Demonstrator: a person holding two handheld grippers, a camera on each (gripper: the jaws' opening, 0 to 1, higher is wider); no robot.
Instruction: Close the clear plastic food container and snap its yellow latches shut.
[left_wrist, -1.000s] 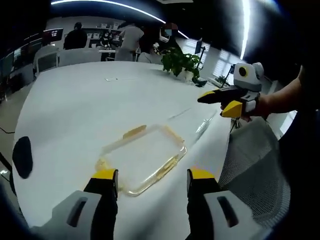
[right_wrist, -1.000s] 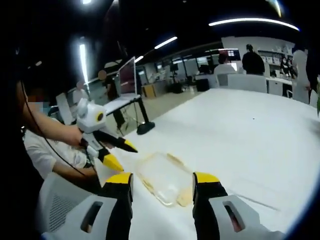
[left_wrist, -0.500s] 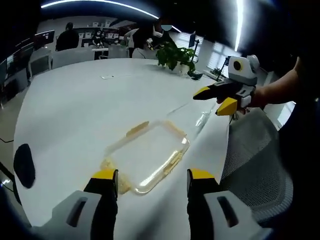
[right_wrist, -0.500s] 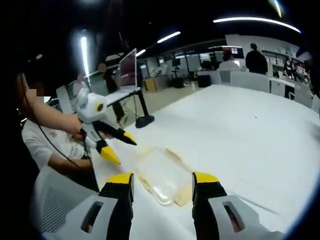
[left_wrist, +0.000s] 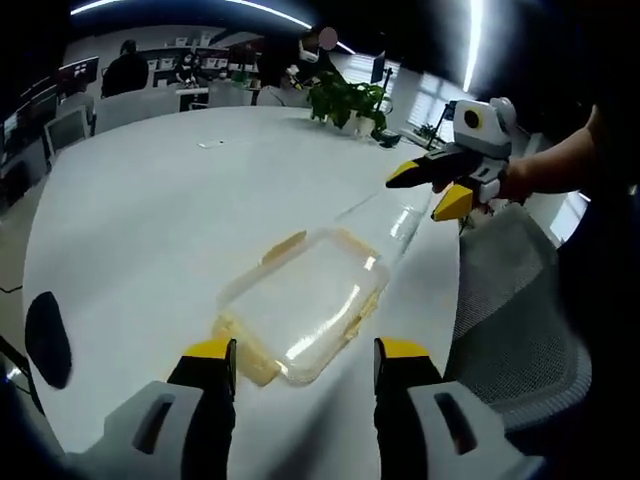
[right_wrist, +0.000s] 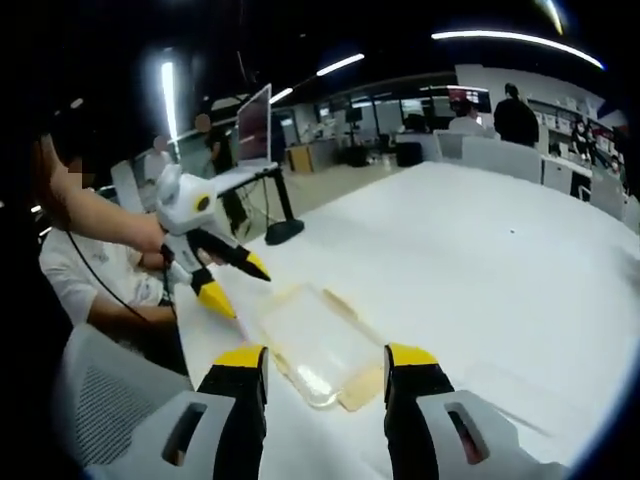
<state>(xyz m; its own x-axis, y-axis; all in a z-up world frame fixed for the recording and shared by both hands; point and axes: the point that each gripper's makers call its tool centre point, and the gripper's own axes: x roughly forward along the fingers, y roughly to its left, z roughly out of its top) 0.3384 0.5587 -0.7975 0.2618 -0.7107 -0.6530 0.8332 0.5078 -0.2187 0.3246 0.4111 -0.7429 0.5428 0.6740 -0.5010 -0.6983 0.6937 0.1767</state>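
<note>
Both grippers I'm working are spread, with nothing between their jaws. Left gripper (left_wrist: 305, 362) hangs over the near edge of the table (left_wrist: 150, 210), and its yellow tips frame the near corner of the container (left_wrist: 305, 300) without touching it, as far as I can tell. That container lies flat on the white top, clear, with its lid on; yellow latches (left_wrist: 283, 247) run along its sides, and I cannot tell whether they are snapped down. Beyond it, a clear strip or sheet runs toward the table's right edge. Right gripper (left_wrist: 437, 186) comes in from the right of the left gripper view, held in a hand (left_wrist: 520, 180), with its 2 tips apart, above the table's edge and well apart from the container.

From the right gripper view, the right gripper (right_wrist: 325, 370) sits just short of the container (right_wrist: 318, 342), tips apart. Left gripper (right_wrist: 232, 284) enters from the left, jaws spread, near the container's far corner but not touching. A grey mesh chair (left_wrist: 510, 320) stands beside the table. Farther off I see a plant (left_wrist: 350, 100) and a laptop (right_wrist: 254, 140) on a stand.
</note>
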